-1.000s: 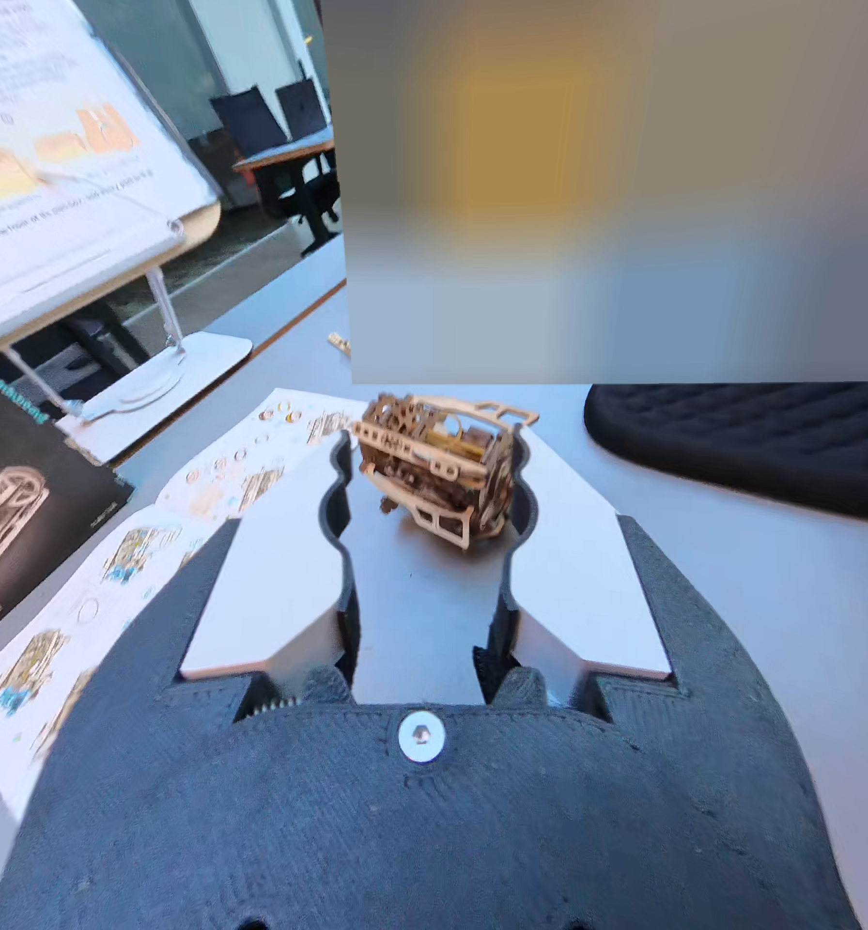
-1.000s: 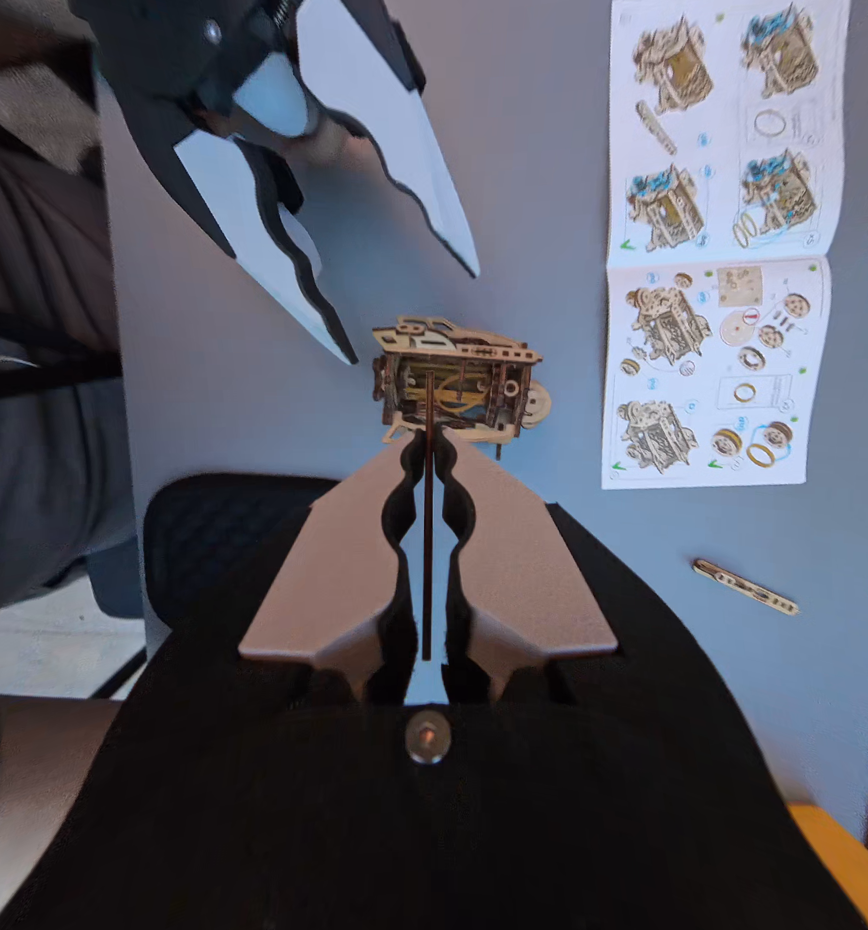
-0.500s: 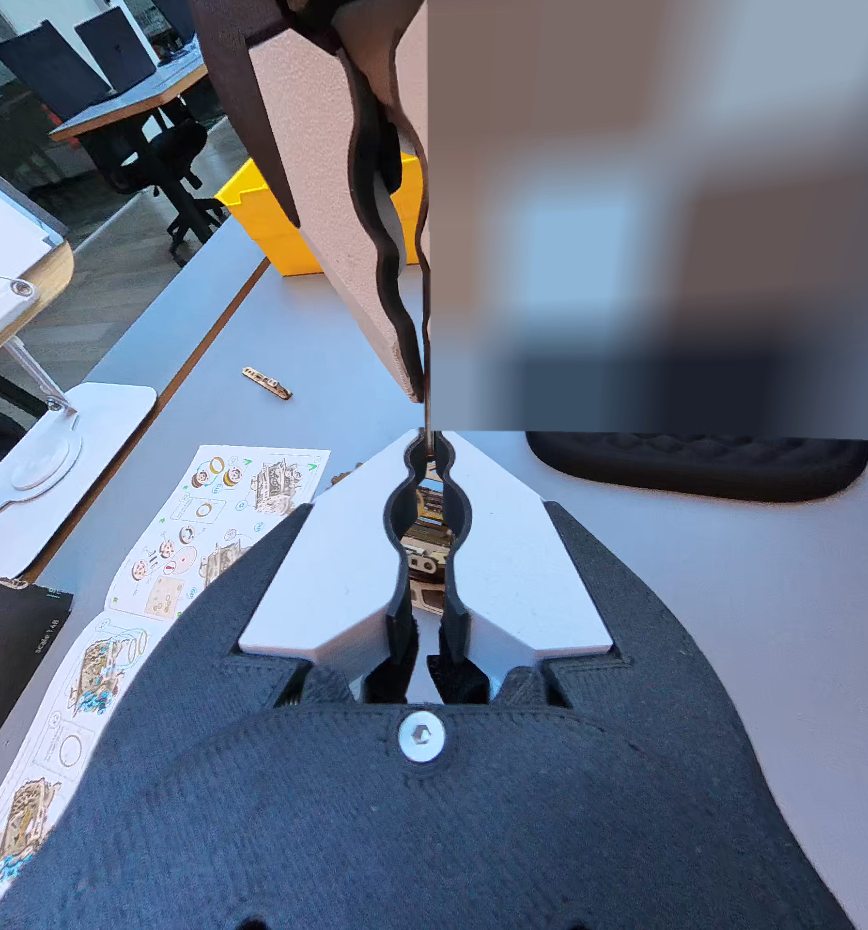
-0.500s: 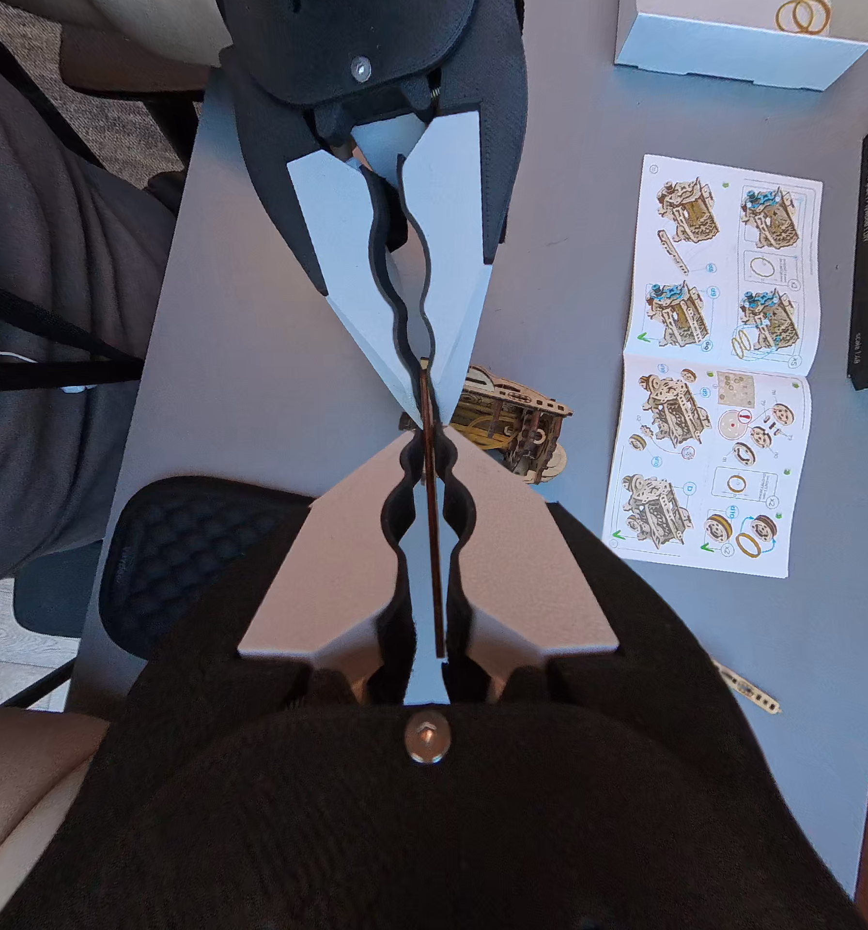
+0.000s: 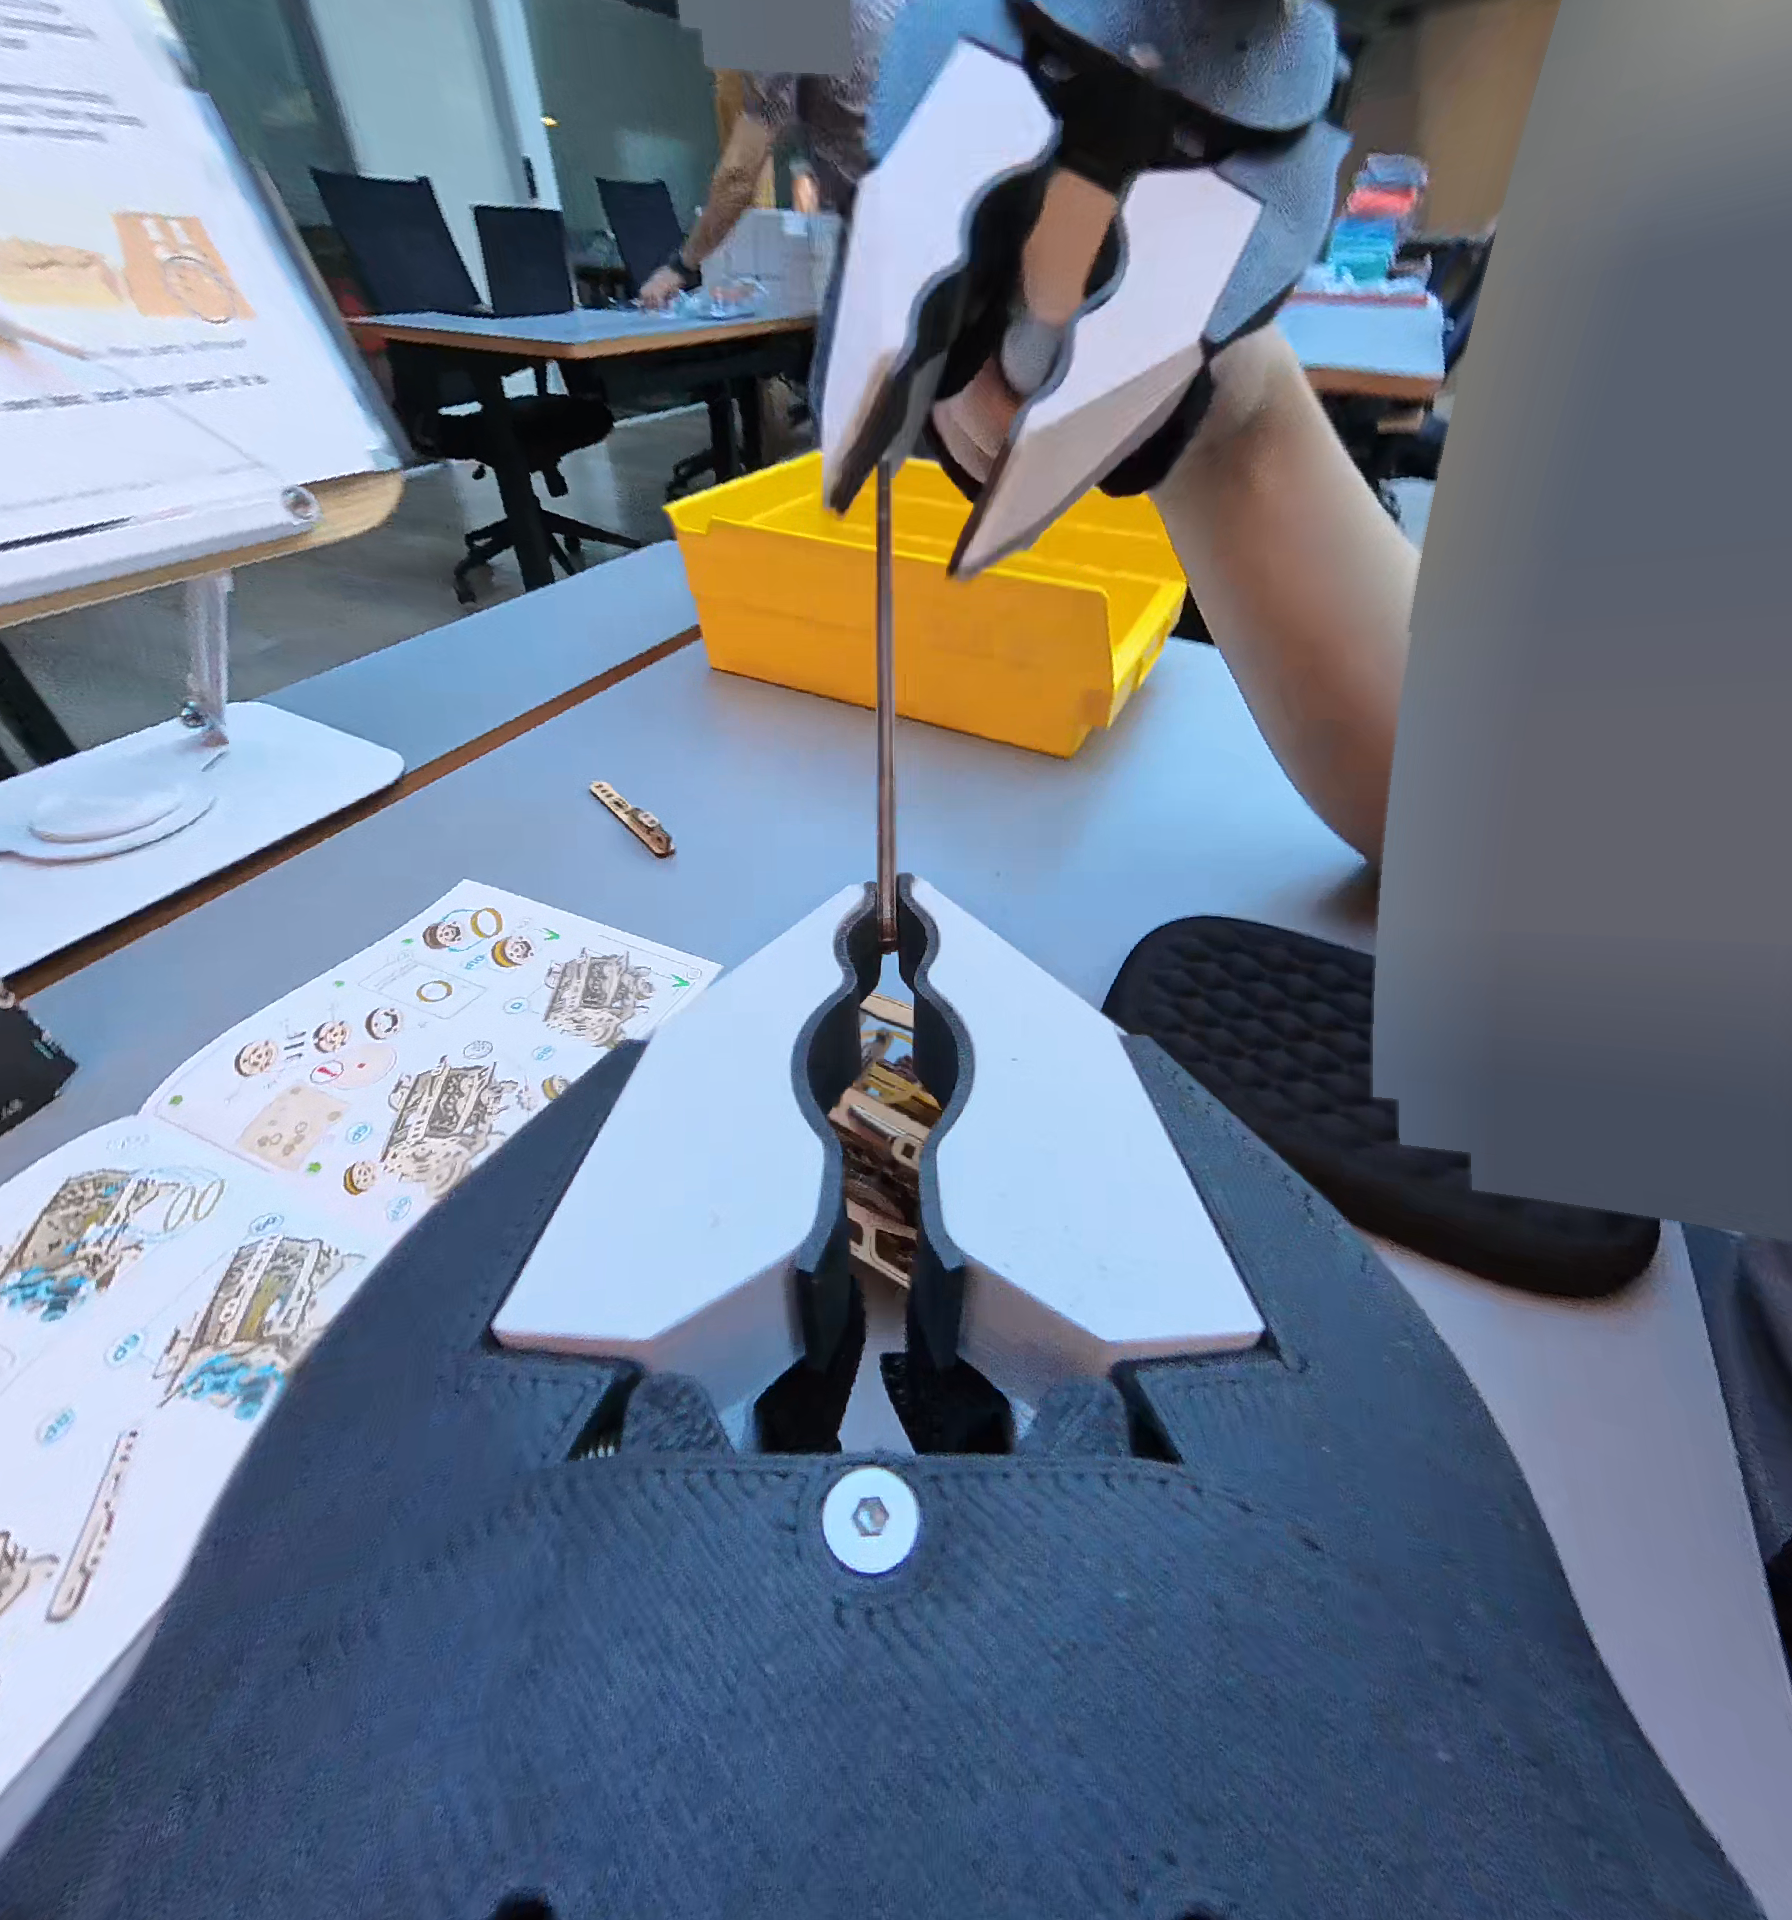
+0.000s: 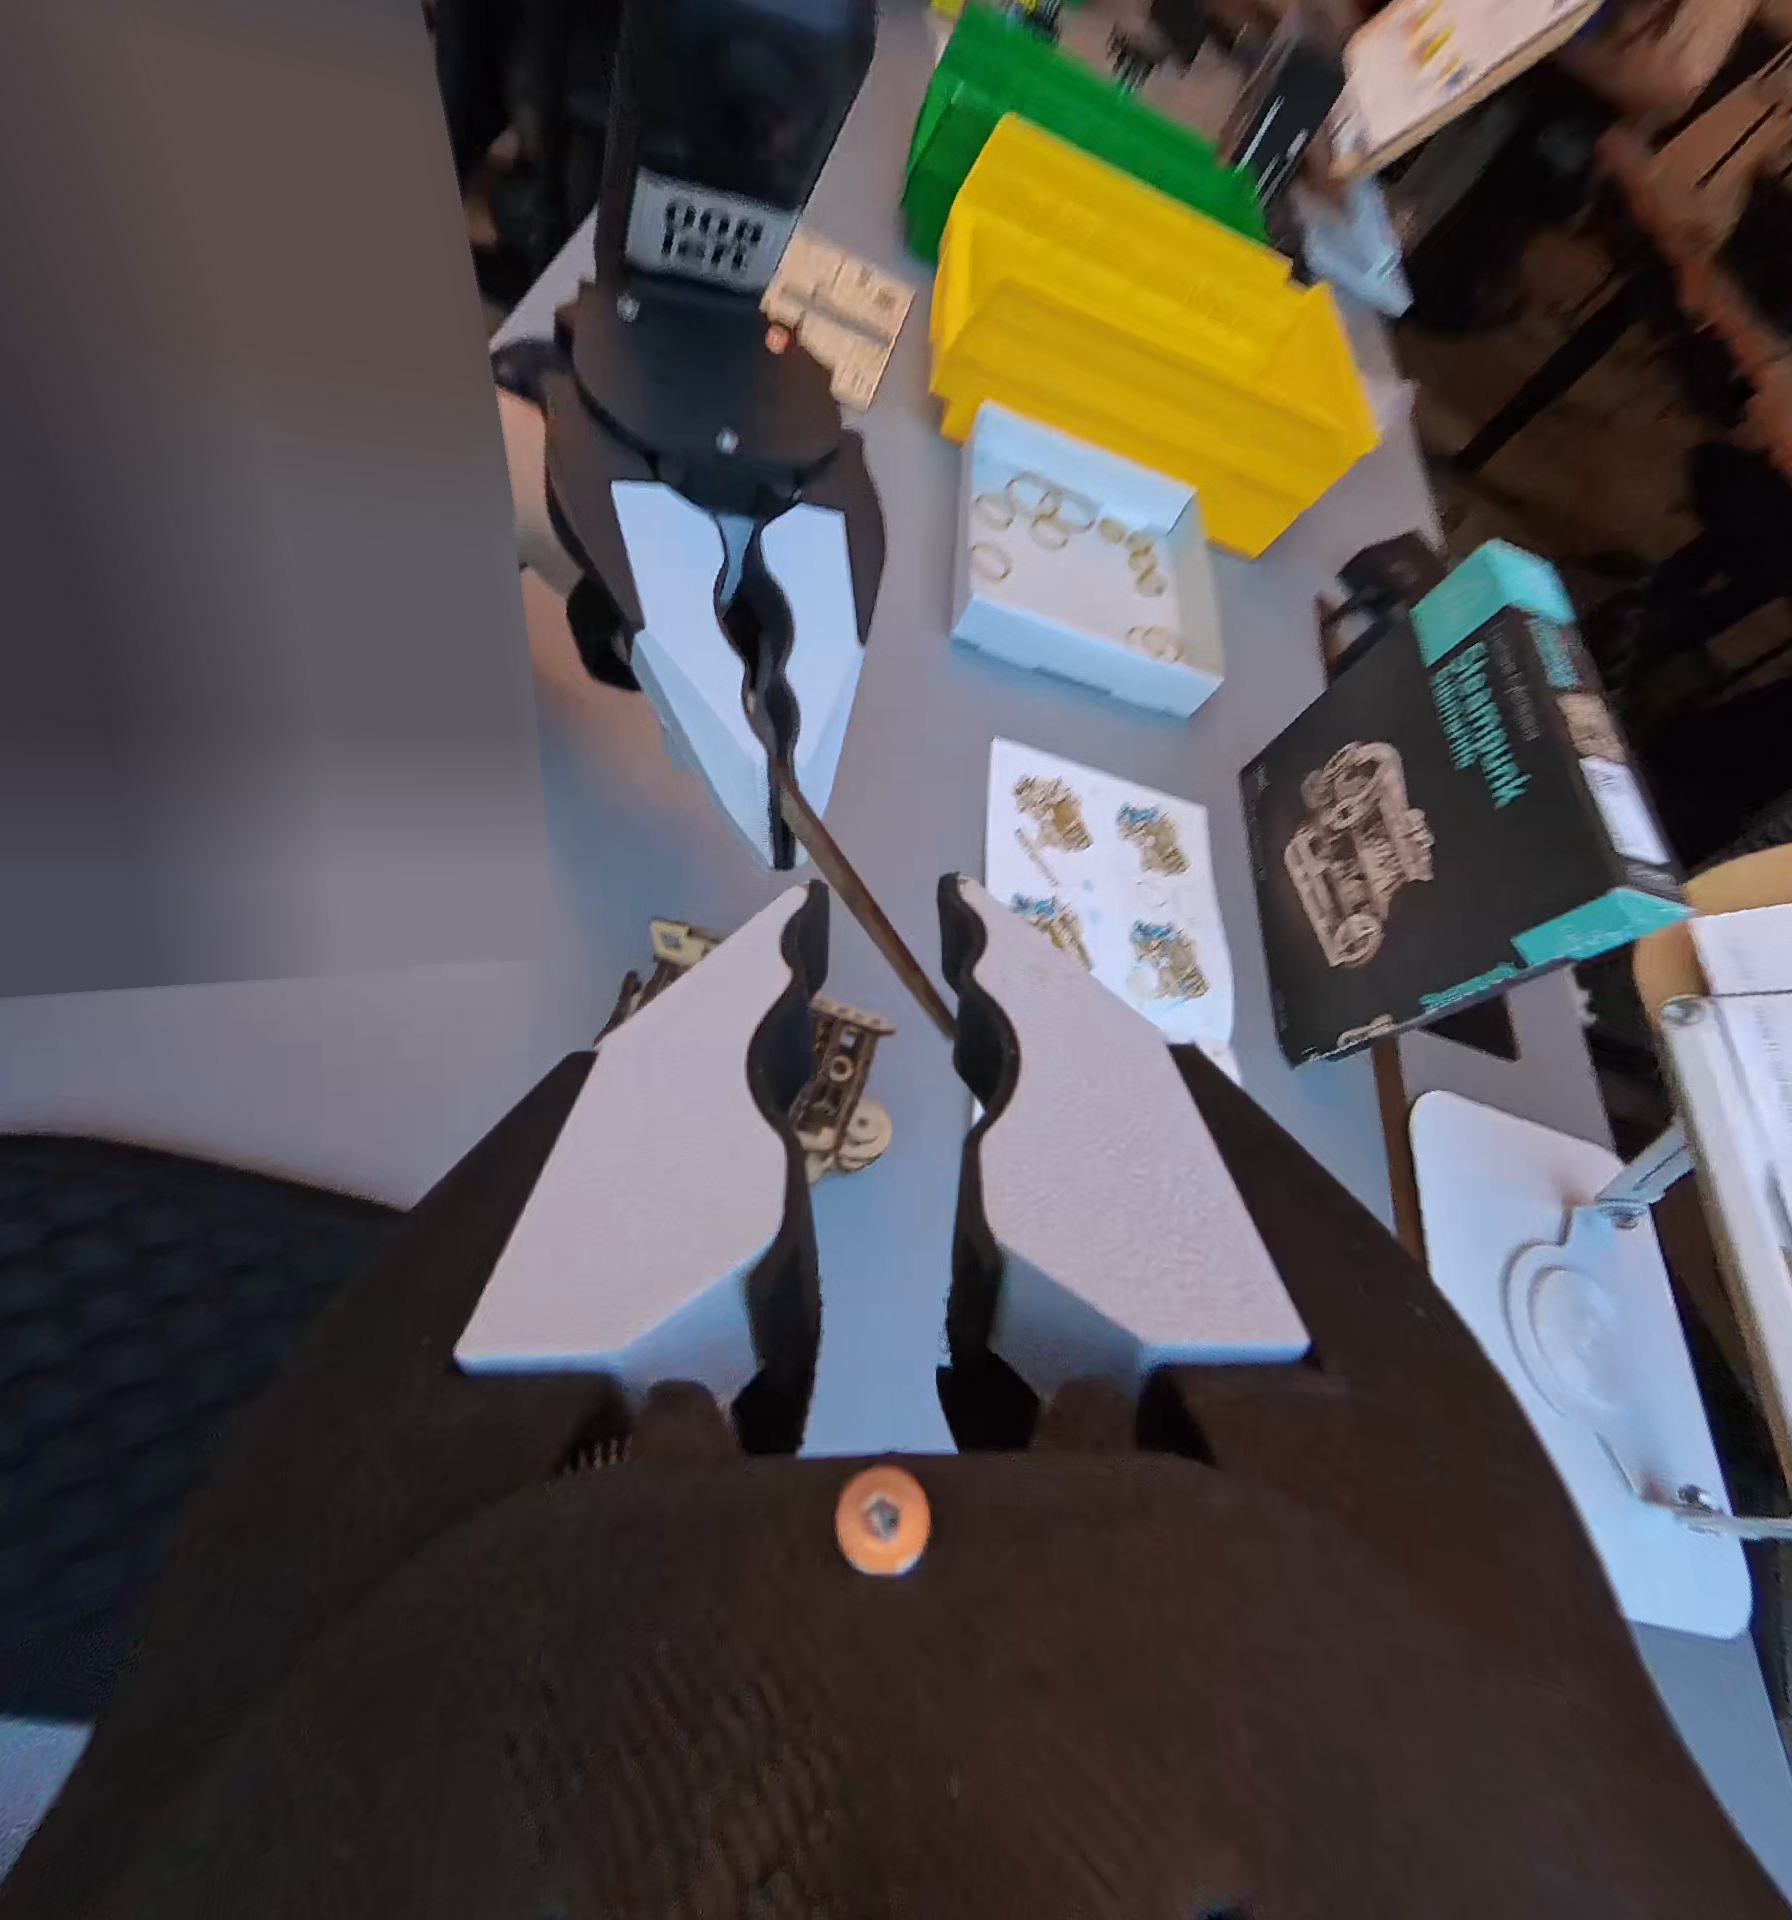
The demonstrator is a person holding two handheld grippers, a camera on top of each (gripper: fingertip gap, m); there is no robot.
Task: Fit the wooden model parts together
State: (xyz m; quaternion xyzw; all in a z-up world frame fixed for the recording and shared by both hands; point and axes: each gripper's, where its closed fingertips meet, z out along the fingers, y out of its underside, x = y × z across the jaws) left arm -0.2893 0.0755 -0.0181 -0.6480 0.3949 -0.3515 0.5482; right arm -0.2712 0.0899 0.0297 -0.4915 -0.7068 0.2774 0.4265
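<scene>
A thin wooden stick (image 5: 885, 707) is pinched at its near end by my left gripper (image 5: 884, 914), which is shut on it. The stick's far end reaches my right gripper (image 5: 902, 530), whose jaws stand open above the table. In the right wrist view the stick (image 6: 861, 914) slants from the left gripper (image 6: 783, 831) into the open gap of my right gripper (image 6: 881, 894) and leans near its right finger. The partly built wooden model (image 6: 835, 1081) lies on the grey table below both grippers. It shows through the left gripper's gap (image 5: 881, 1143).
An instruction sheet (image 5: 300, 1143) lies left of the model. A loose wooden strip (image 5: 632, 819), a yellow bin (image 5: 933, 623), a white tray of rings (image 6: 1079, 561), a black box (image 6: 1443, 831), a black cushion (image 5: 1318, 1081) and a document stand (image 5: 144, 790) surround the work spot. The grippers' ends are close to 6 centimetres from one another.
My left gripper shut on the stick's end. My right gripper then opened, let go of the stick and drew back along it. Both grippers have lifted away from the model.
</scene>
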